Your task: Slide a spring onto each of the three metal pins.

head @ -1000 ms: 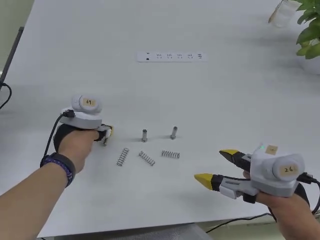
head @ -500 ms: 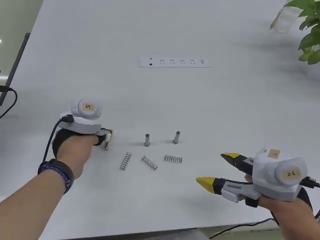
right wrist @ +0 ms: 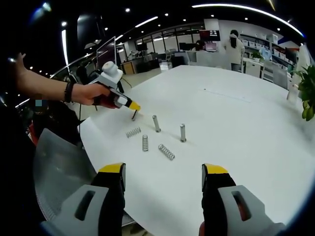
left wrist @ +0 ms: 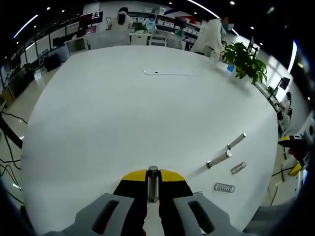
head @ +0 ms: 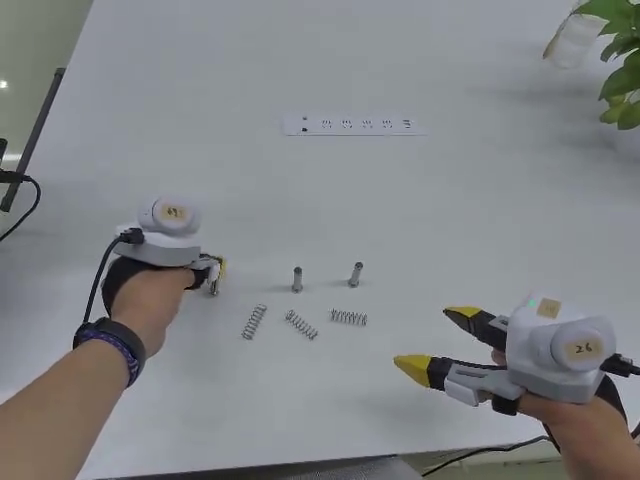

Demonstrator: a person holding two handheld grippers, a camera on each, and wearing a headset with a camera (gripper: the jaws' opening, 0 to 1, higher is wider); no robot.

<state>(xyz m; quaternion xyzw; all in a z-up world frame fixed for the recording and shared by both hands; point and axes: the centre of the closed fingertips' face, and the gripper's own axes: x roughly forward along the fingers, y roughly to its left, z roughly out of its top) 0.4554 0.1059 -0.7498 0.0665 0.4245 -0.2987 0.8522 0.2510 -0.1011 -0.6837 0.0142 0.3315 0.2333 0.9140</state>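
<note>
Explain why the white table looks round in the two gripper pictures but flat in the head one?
Head view: even, soft light, the table flat, the springs sharp with faint shadows. Left gripper view: a fisheye lens curves the table's edge; the pin in the left gripper looks sharp. Right gripper view: same bulge, ceiling lamps stretched into streaks.

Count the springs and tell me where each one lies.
3, all loose on the table, in a row: left spring, middle spring, right spring. None seems hidden.
</note>
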